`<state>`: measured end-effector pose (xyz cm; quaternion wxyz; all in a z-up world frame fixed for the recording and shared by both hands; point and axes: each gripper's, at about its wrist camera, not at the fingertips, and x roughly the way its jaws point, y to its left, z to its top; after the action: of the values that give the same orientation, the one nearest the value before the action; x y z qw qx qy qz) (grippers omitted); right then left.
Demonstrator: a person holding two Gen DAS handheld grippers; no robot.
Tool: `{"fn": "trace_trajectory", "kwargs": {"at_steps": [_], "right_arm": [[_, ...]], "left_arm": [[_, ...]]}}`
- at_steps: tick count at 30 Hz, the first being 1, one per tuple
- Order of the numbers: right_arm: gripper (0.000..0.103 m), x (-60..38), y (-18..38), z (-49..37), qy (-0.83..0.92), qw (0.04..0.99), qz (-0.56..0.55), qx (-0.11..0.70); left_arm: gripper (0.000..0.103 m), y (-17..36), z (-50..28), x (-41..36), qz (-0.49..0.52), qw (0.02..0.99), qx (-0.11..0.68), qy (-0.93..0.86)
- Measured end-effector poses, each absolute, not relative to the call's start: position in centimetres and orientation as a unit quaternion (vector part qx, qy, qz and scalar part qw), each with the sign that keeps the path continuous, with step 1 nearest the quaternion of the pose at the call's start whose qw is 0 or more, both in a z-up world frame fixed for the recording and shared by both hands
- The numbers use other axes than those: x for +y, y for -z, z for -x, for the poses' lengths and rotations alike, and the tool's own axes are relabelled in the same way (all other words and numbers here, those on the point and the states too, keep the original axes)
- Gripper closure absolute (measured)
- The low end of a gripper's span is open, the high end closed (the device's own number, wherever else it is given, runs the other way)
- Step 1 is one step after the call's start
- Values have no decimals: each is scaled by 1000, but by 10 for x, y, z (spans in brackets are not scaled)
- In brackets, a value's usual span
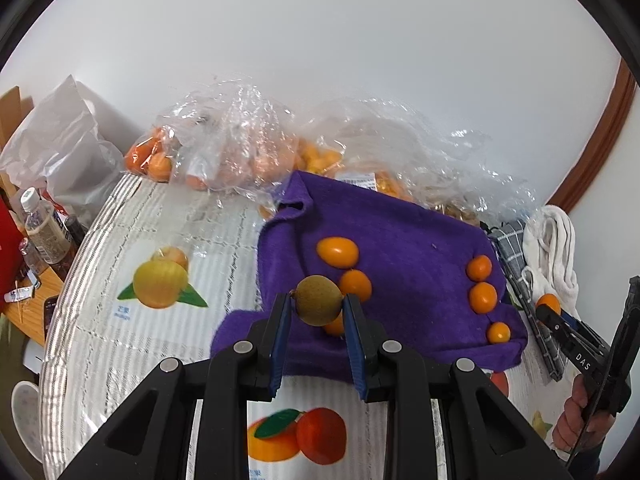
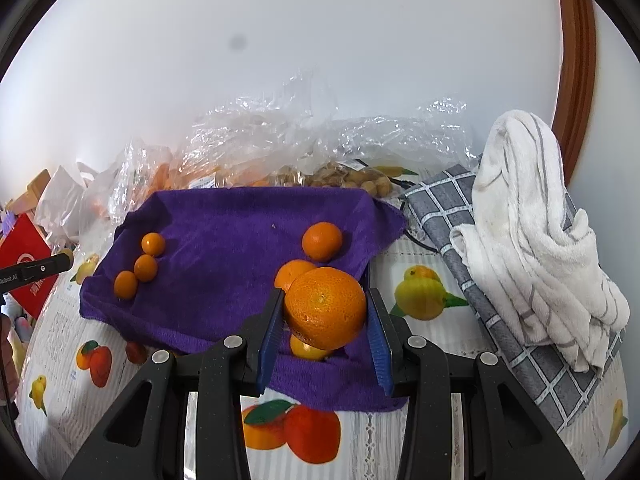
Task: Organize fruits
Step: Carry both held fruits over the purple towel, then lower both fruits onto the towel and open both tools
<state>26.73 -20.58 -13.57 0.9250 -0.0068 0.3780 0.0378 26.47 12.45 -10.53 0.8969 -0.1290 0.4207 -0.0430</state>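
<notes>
A purple towel (image 1: 400,240) (image 2: 224,240) lies on the table with a row of kumquats (image 1: 338,252) (image 2: 146,267) on its left side and a row of mandarins (image 1: 483,297) (image 2: 322,241) on its right side. My left gripper (image 1: 316,312) is shut on a brownish-green longan (image 1: 318,300) and holds it above the kumquat row. My right gripper (image 2: 325,316) is shut on a large mandarin (image 2: 326,312) above the towel's near right part, over two other mandarins. The right gripper also shows at the right edge of the left wrist view (image 1: 550,308).
Clear plastic bags of fruit (image 1: 240,148) (image 2: 320,152) crowd the back of the table by the wall. A grey checked cloth (image 2: 500,280) and a white towel (image 2: 532,216) lie on the right. Bottles (image 1: 44,228) and clutter stand to the left. The tablecloth (image 1: 160,280) has fruit prints.
</notes>
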Motion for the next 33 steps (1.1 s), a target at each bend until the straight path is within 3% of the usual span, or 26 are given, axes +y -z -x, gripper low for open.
{"fn": "trace_trajectory", "kwargs": {"at_steps": [19,29,33], "right_arm": [[63,-197,187,-309,-56,905,25,422],[62,-198,194,-313,-60,900,31,431],[54,-198,194,-312,-68,898,31,433]], "left_arm": [[78,132,-308,132,150,882,444,41],[78,147,-335,103,108,883,455,27],[78,152,-339,101,104,881,461,23]]}}
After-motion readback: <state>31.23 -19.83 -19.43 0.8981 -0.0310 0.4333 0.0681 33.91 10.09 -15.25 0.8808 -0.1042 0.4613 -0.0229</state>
